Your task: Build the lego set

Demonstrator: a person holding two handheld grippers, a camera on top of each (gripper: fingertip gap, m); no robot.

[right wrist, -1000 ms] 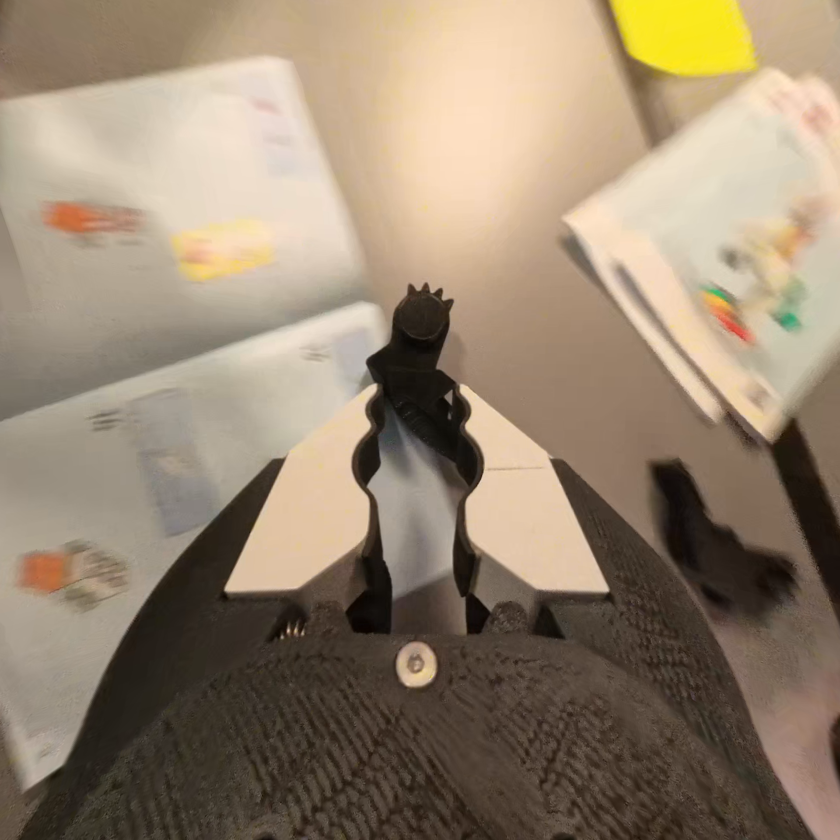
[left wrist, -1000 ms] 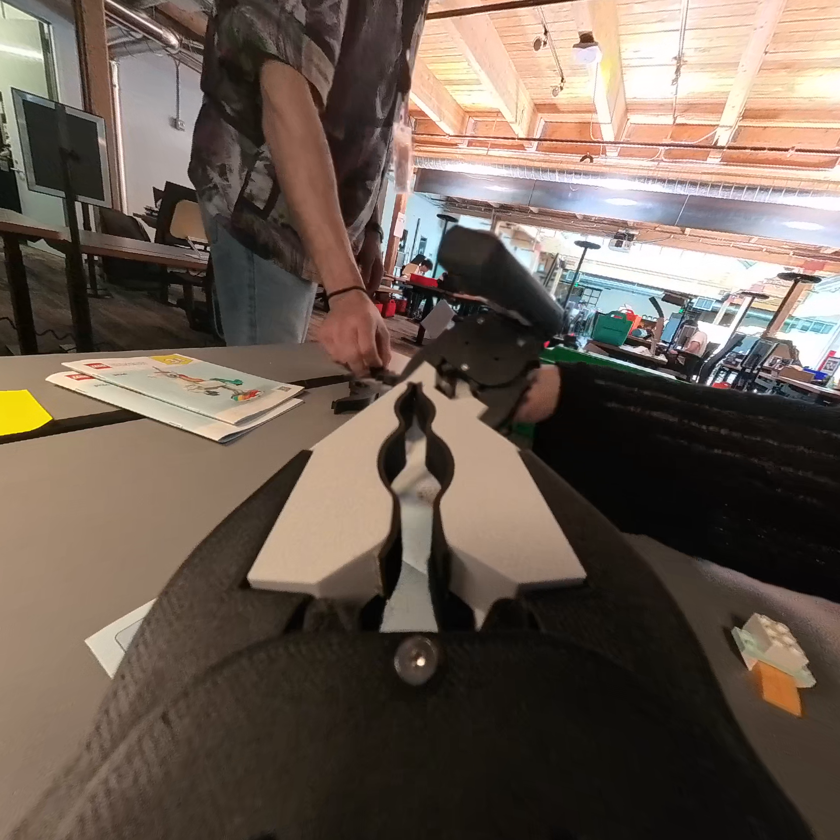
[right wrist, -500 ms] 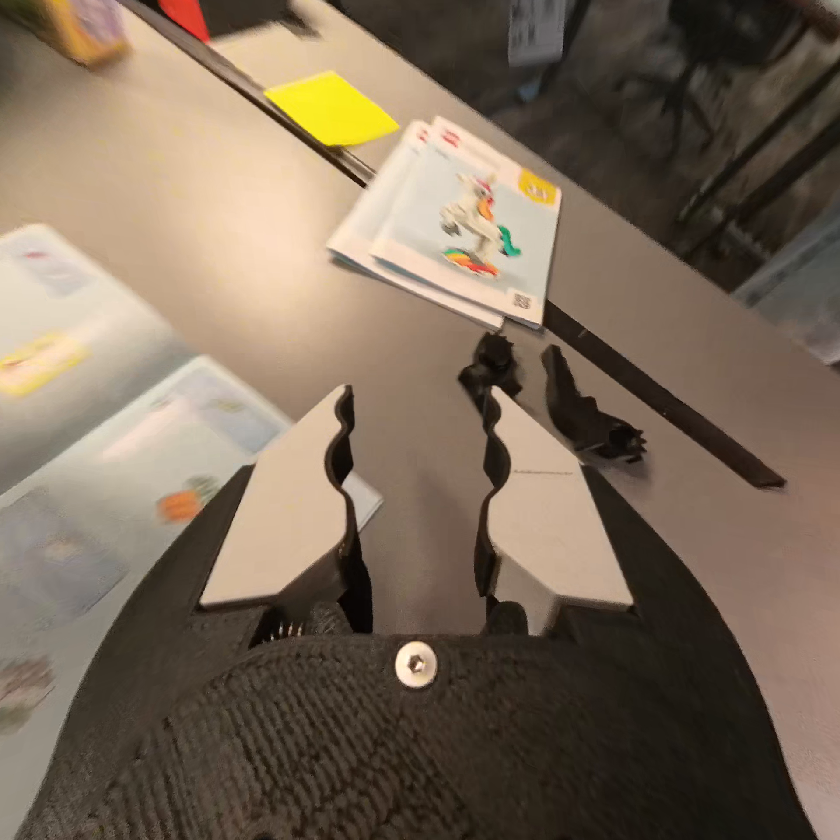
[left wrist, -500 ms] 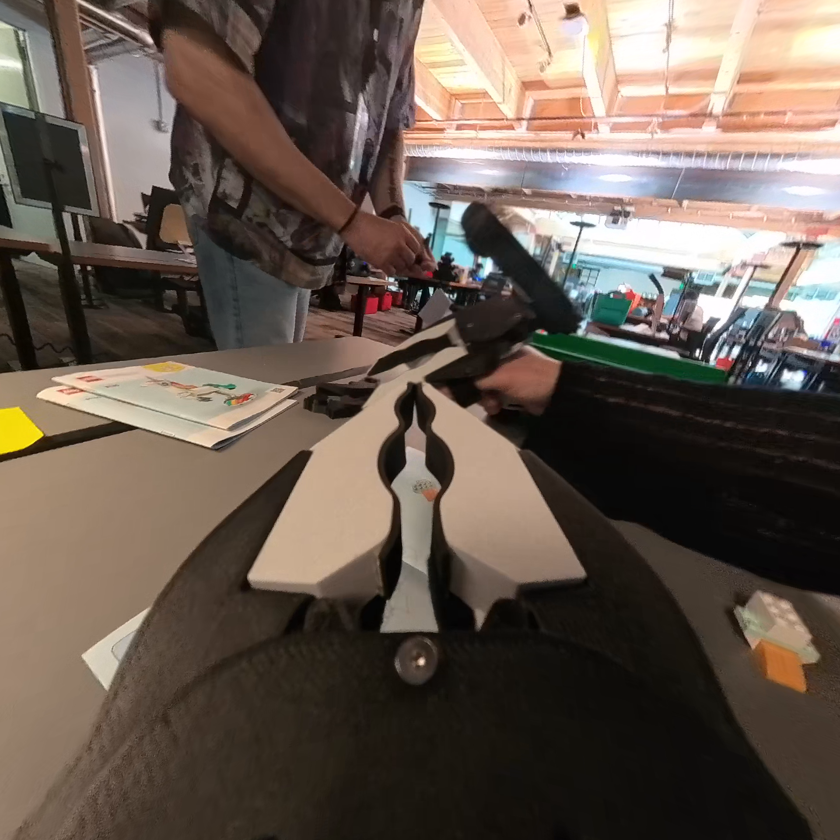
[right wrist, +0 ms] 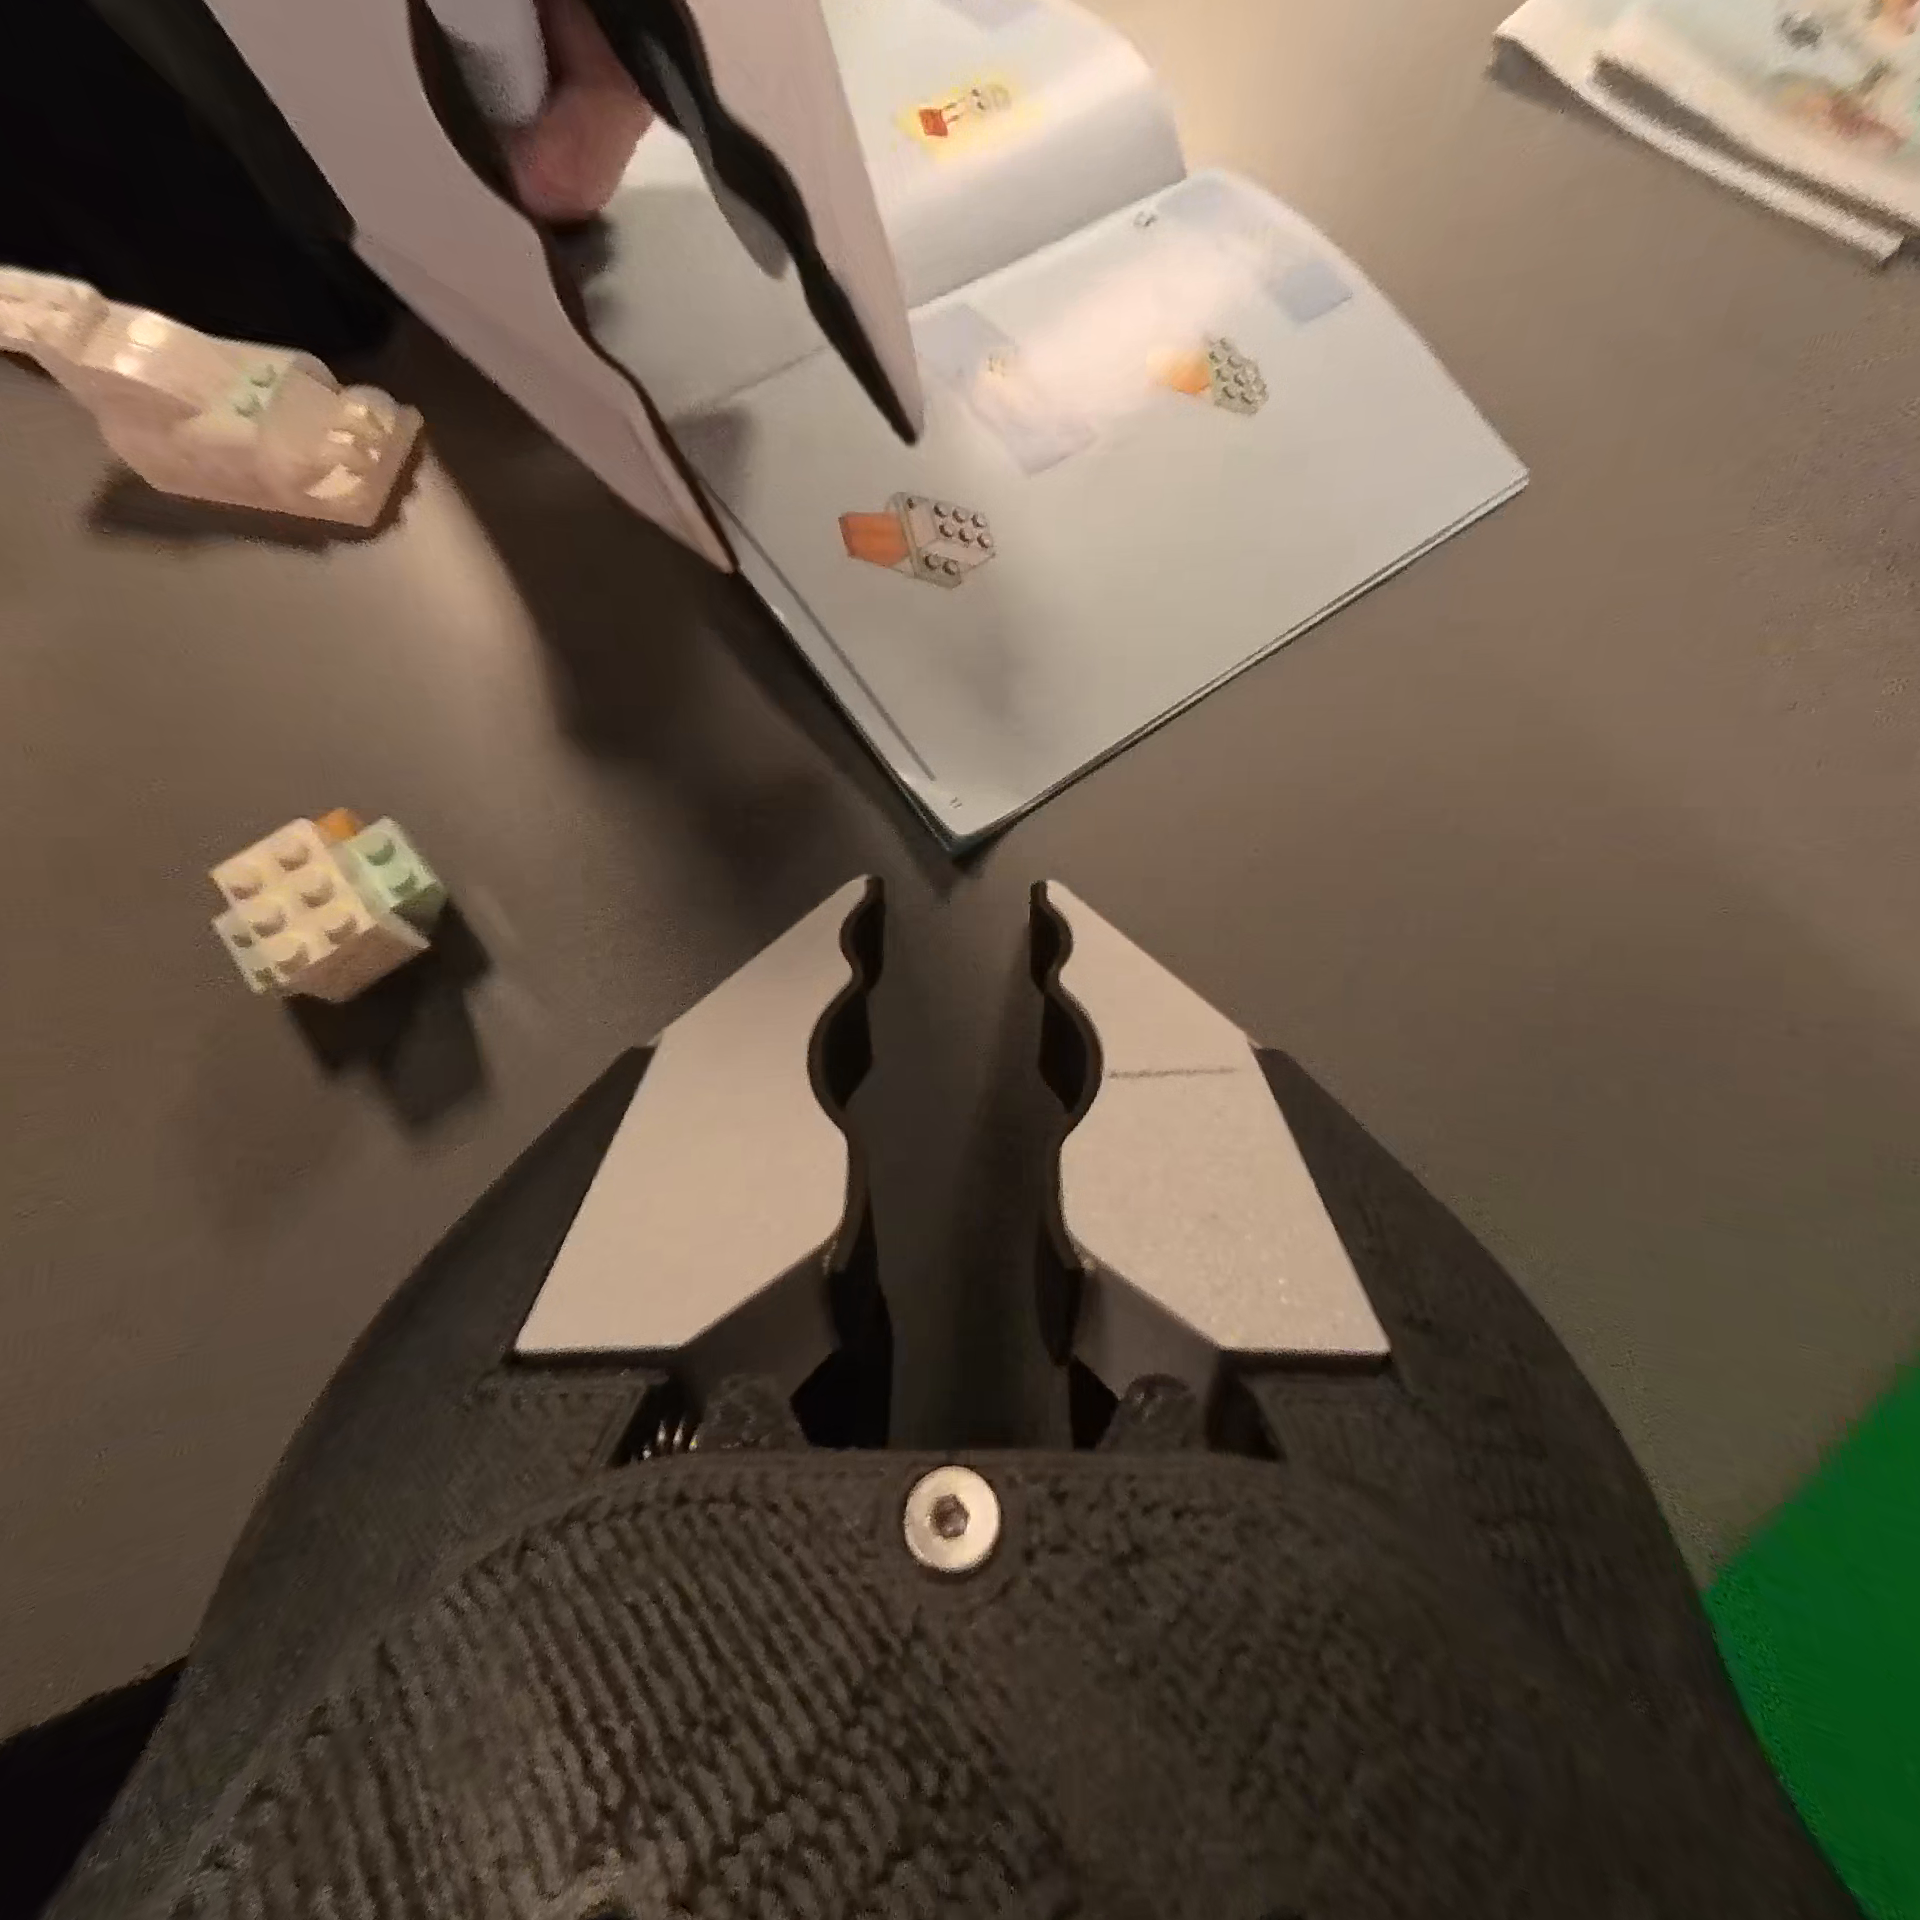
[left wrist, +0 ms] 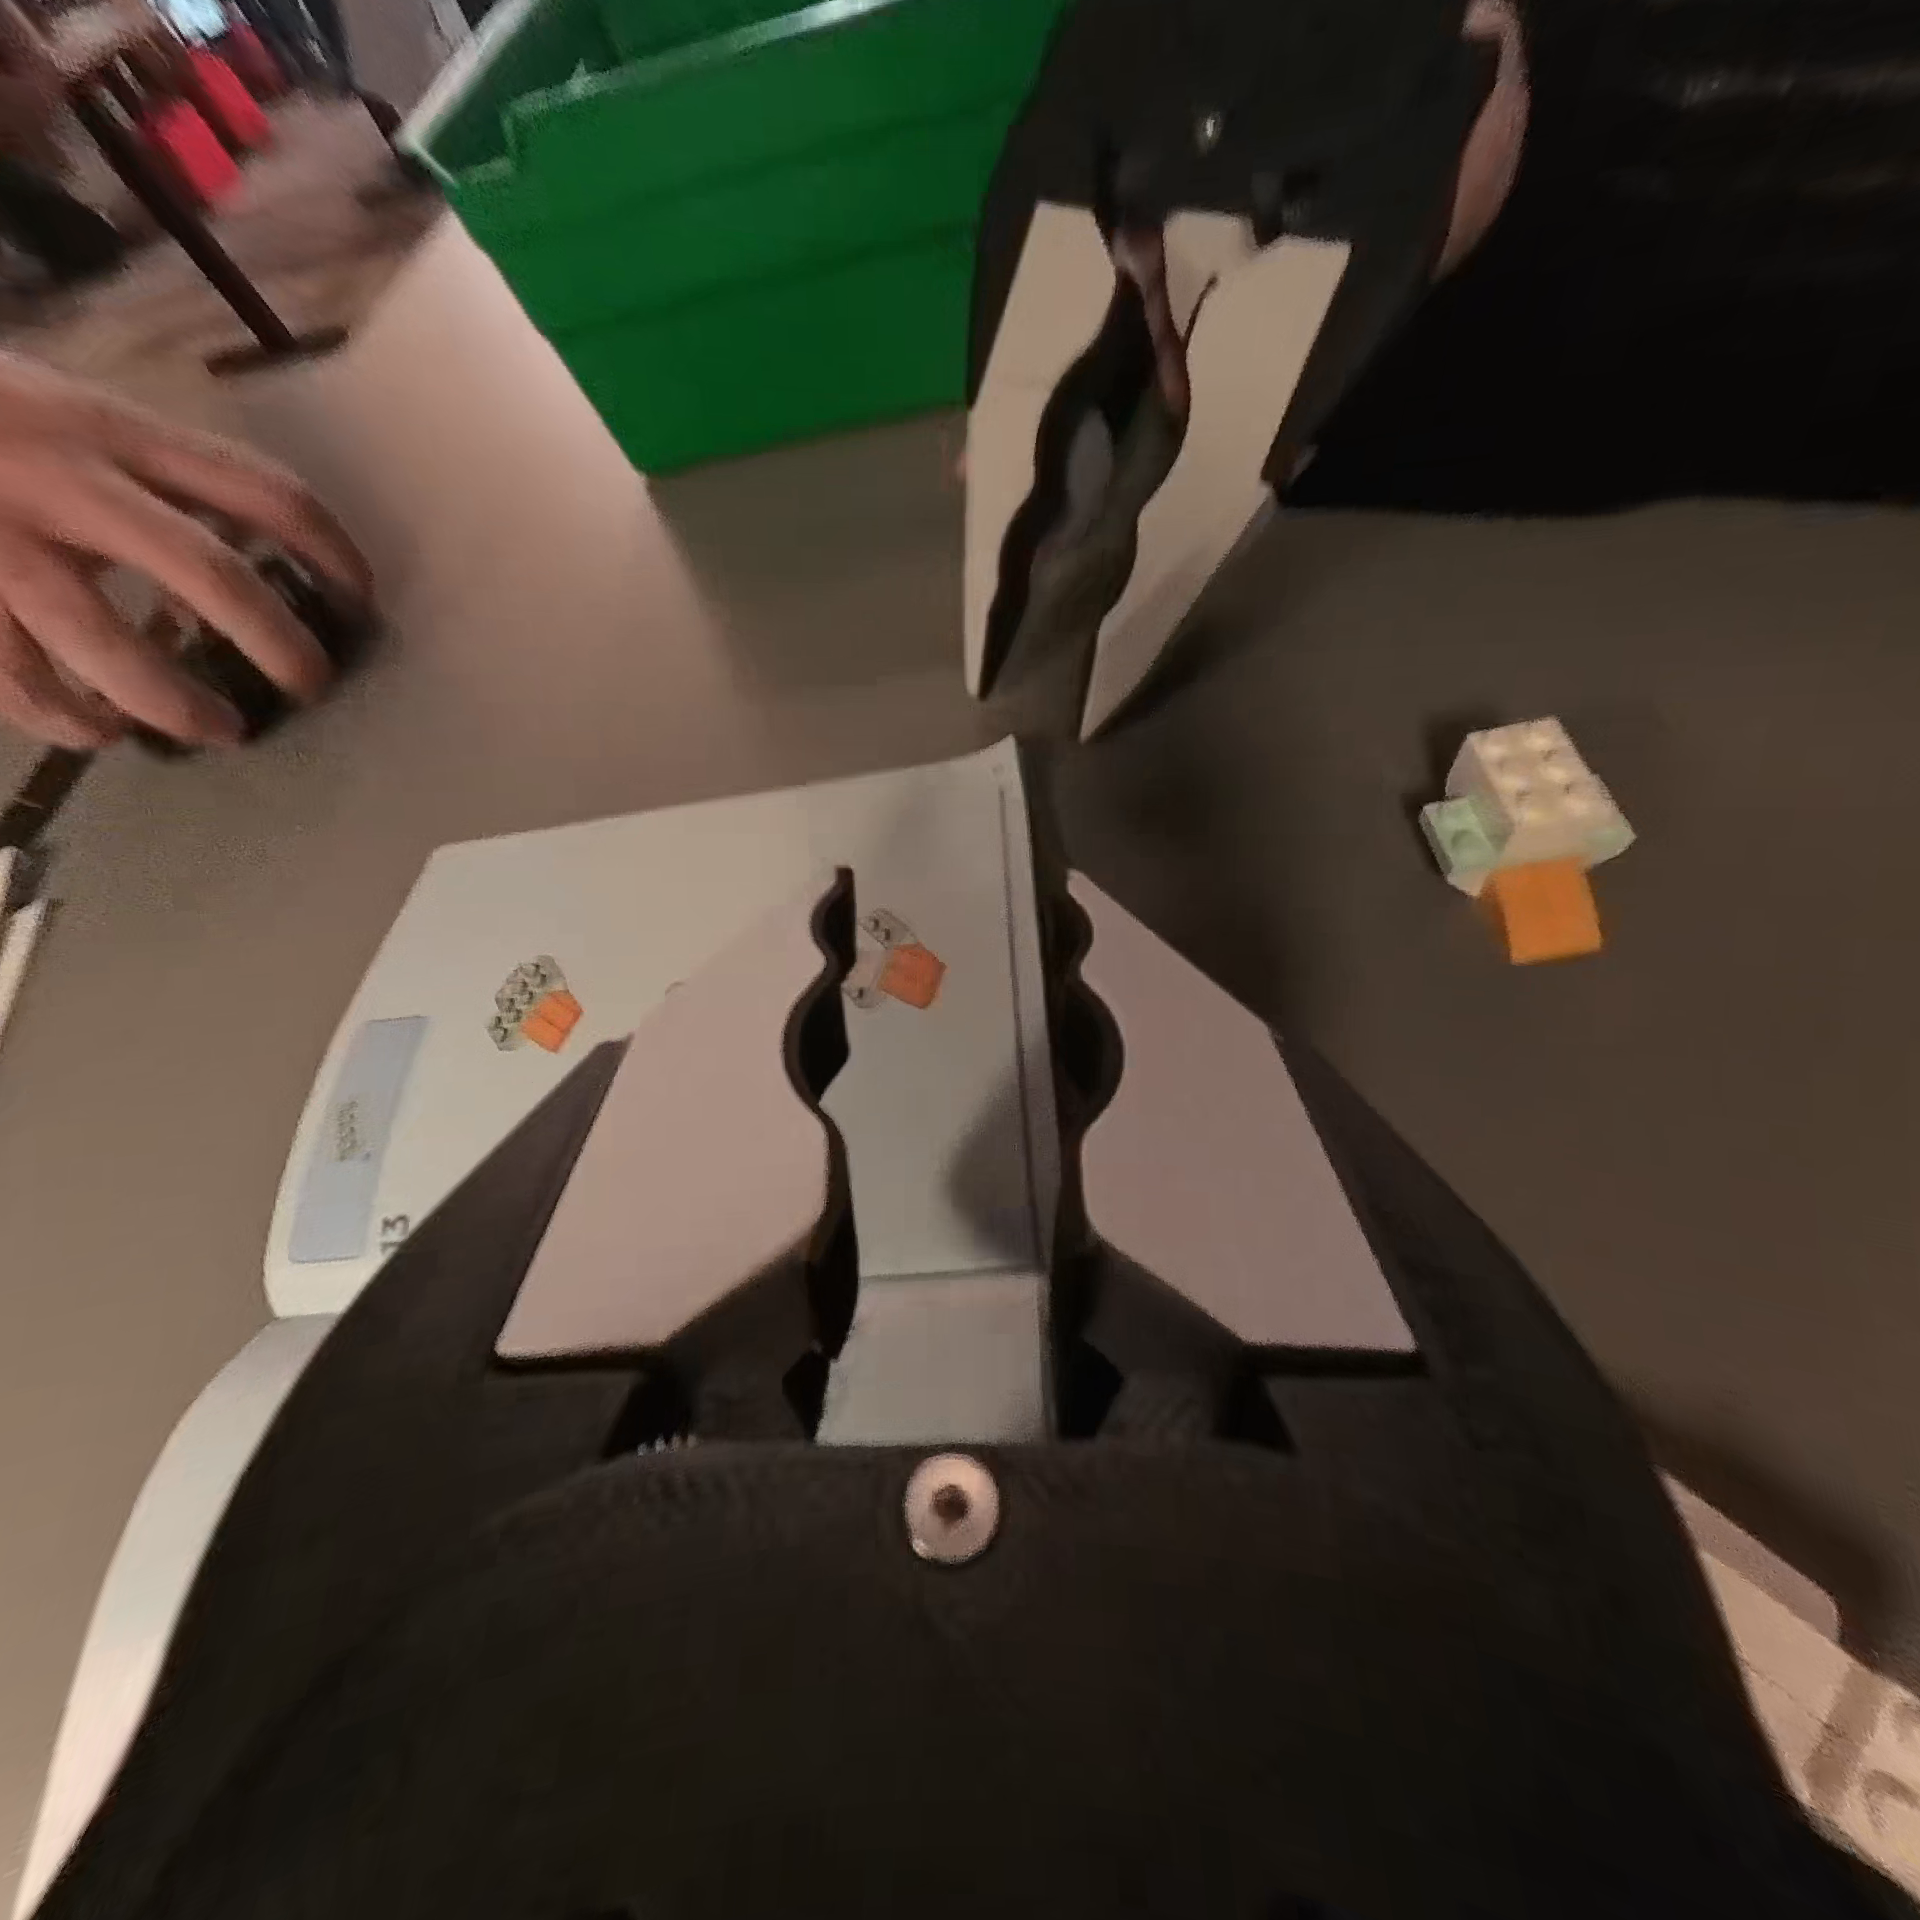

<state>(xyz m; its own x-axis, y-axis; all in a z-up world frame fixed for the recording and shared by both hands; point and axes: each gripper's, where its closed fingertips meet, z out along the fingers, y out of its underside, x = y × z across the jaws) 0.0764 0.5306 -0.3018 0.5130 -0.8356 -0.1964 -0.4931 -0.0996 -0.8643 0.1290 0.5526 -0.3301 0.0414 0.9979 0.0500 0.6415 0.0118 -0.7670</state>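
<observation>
— Two grippers, both empty. From the left wrist camera, the left gripper point(left wrist: 940, 894) hung with its jaws apart over the open instruction booklet point(left wrist: 623, 935), nothing between them. The little white, mint and orange brick cluster point(left wrist: 1522, 831) sat on the grey table point(left wrist: 1455, 1195), off to its right.

— And beyond it?

— The right gripper point(left wrist: 1039, 707) pointed down near the booklet's corner, a green bin point(left wrist: 748, 249) behind. Someone's blurred hand point(left wrist: 156, 582) lay at far left.

— The right wrist camera?

— Its jaws stood open over bare table. That brick cluster point(right wrist: 322, 904) lay to the left, and a larger pale brick build point(right wrist: 239, 426) farther off, beside the left gripper.
</observation>
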